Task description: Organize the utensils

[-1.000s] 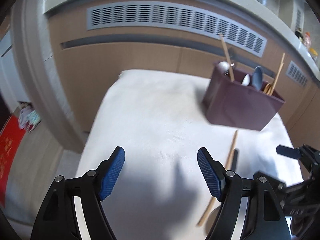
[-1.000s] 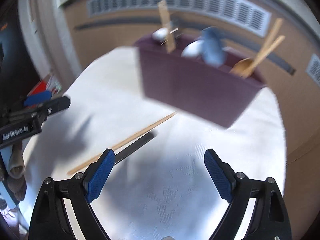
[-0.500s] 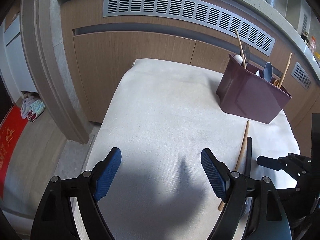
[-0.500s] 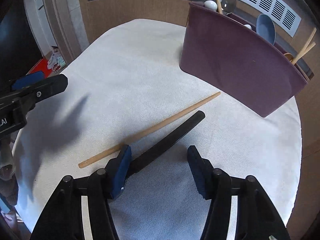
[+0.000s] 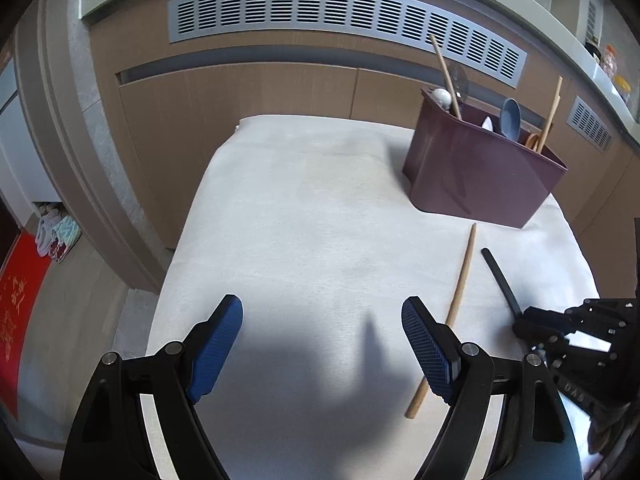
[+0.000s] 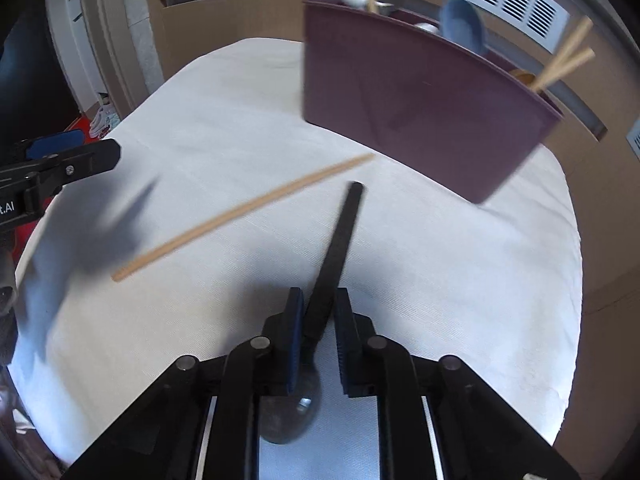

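Right now the right gripper (image 6: 316,320) is closing its jaws around the black handle of a spoon (image 6: 338,236), and the blue pads are sitting against both sides of that handle. The spoon's shiny bowl is lying below the fingers, close to the camera, while the handle is pointing away toward the maroon utensil holder (image 6: 404,100). The handle's tip is stopping short of the holder, apart from it.

Just to the left of the spoon, as the right wrist camera shows it, a single wooden chopstick (image 6: 244,212) is lying loose on the white cloth (image 6: 460,280). It is running slantwise, with its far end near the front of the holder and not touching it. The chopstick and the spoon are near each other without touching.

The holder is standing at the far side of the cloth. It is holding a pale blue spoon (image 6: 464,26), a white spoon, a silvery one, and several wooden chopsticks (image 6: 564,60) that are sticking up out of its right end.

The left gripper (image 5: 320,344) is hanging over a bare stretch of cloth, well short of the holder, with its jaws spread wide and nothing between them. In its camera the loose chopstick is running just past its right finger.
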`<state>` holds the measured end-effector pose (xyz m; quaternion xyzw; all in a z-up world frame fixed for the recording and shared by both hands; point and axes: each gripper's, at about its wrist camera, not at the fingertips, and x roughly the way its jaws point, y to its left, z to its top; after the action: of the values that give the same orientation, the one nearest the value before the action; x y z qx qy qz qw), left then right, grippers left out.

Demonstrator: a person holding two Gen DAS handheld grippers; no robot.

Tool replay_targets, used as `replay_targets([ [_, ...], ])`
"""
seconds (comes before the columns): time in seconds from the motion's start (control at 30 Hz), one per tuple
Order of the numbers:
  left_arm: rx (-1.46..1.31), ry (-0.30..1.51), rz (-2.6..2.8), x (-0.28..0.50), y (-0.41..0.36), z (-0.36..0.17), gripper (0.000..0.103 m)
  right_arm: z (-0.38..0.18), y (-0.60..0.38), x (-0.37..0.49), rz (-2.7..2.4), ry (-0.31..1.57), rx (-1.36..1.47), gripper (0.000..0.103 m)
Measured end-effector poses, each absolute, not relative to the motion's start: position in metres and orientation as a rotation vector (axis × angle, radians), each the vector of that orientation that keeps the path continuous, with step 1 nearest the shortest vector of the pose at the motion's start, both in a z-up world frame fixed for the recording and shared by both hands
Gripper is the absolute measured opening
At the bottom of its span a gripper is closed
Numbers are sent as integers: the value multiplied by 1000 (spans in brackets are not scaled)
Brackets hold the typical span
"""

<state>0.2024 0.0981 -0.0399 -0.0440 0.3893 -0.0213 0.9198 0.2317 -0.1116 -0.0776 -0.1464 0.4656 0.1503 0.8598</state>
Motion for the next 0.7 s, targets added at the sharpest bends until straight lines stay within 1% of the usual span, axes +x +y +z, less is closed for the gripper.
replay_targets([
  [0.27,-14,825,-130,212,62,-37,82,-79,-184,235,189,971,-218,11],
  [0.4,-33,877,-349,227,39,-41,82,-78,-208,230,171,964,-186,11],
  [0.47,-5,904,-421,238,22,-45,78,-78,-210,227,174,958,-182,11],
  [0.5,21,909,-434,243,15,-46,74,-79,-212,225,178,954,-180,12],
  [0.57,72,934,-458,255,-1,-50,70,-79,-213,223,186,947,-175,13],
  [0.6,86,956,-467,263,-7,-52,66,-79,-215,222,194,944,-170,14],
  [0.63,90,977,-467,272,-11,-54,59,-80,-211,224,200,941,-167,14],
  [0.67,92,994,-461,278,-13,-56,54,-79,-212,223,208,938,-159,15],
  [0.7,94,1016,-454,286,-16,-59,45,-79,-214,222,213,936,-152,16],
])
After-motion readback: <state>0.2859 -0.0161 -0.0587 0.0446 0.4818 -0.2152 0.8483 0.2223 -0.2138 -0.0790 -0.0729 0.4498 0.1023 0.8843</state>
